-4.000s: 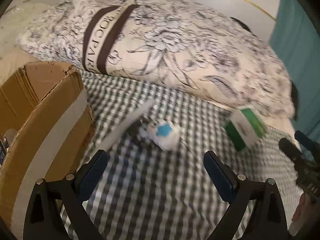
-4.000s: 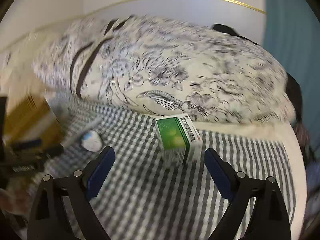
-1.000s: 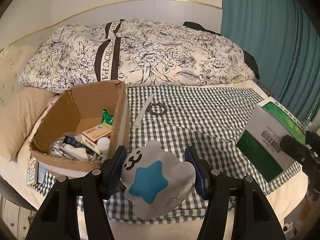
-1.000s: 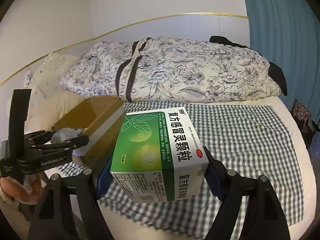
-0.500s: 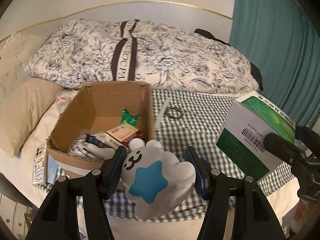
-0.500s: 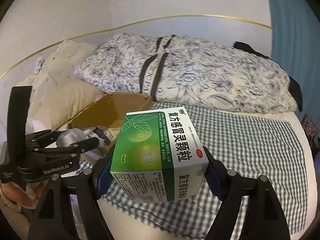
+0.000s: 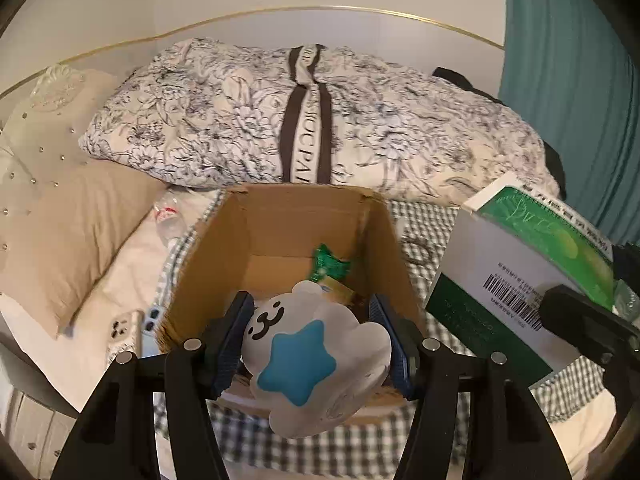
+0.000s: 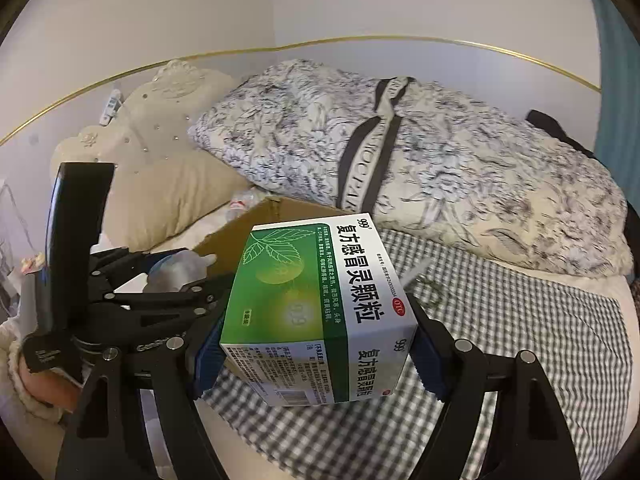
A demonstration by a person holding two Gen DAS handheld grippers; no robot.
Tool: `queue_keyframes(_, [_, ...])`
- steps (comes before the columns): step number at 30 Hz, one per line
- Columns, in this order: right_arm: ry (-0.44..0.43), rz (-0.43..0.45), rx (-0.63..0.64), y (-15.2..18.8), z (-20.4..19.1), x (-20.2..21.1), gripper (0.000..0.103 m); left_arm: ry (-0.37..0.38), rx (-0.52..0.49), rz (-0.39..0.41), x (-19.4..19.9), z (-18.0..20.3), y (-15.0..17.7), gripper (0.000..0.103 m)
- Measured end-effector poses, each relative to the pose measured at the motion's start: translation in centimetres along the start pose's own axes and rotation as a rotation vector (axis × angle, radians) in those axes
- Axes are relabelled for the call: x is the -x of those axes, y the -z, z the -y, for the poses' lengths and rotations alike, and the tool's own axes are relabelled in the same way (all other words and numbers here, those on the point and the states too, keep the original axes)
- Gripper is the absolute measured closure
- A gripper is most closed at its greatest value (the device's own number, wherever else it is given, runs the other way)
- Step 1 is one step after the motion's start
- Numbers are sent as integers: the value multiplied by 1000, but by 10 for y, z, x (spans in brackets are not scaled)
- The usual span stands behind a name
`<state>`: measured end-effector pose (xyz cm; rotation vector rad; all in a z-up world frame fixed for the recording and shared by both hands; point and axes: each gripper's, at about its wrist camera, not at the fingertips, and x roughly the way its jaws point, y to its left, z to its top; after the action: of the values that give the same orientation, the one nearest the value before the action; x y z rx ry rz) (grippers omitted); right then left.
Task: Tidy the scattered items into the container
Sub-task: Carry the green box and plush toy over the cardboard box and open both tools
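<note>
My left gripper (image 7: 314, 340) is shut on a white plush toy (image 7: 316, 354) with a blue star, held over the near rim of the open cardboard box (image 7: 200, 280). Inside the box lie a green packet (image 7: 330, 266) and other small items, mostly hidden by the toy. My right gripper (image 8: 316, 344) is shut on a green and white medicine box (image 8: 320, 312), which also shows at the right of the left wrist view as the medicine box (image 7: 516, 276). The cardboard box (image 8: 288, 212) lies behind it, with my left gripper (image 8: 160, 292) to its left.
The box stands on a checked cloth (image 8: 520, 320) spread over the bed. A floral duvet (image 7: 320, 120) lies behind, a beige pillow (image 7: 72, 224) to the left. A phone (image 7: 124, 328) and a plastic bottle (image 7: 168, 216) lie left of the box. A small ring (image 8: 430, 288) rests on the cloth. A teal curtain (image 7: 580, 100) hangs on the right.
Both grippers have carried their loads leftward toward the cardboard box. The box now sits straight ahead of the left gripper, under the toy, and the medicine box has come closer beside it.
</note>
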<state>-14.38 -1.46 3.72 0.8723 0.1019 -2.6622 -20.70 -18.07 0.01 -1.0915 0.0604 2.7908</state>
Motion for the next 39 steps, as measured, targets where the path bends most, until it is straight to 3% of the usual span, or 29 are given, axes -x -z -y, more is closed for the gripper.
queue_keyframes(9, [-28, -3, 20, -26, -16, -44, 25, -41, 34, -39, -37, -30, -9, 41])
queue_keyframes(17, [-53, -18, -5, -33, -10, -75, 25, -40, 46, -74, -62, -36, -9, 40])
queue_keyframes(19, [-63, -7, -11, -36, -8, -82, 23, -48, 43, -91, -68, -34, -10, 36])
queue_keyframes(21, [-66, 23, -12, -40, -7, -87, 18, -57, 52, -102, -72, -34, -11, 15])
queue_keyframes(24, [-34, 45, -36, -46, -2, -93, 13, -84, 52, -95, -70, -32, -12, 8])
queue_keyframes(32, [8, 77, -80, -34, 24, -73, 12, -117, 46, -87, -54, -22, -9, 6])
queue_keyframes(39, [102, 97, -191, -11, 88, -30, 12, -68, 70, -78, -34, 3, -1, 6])
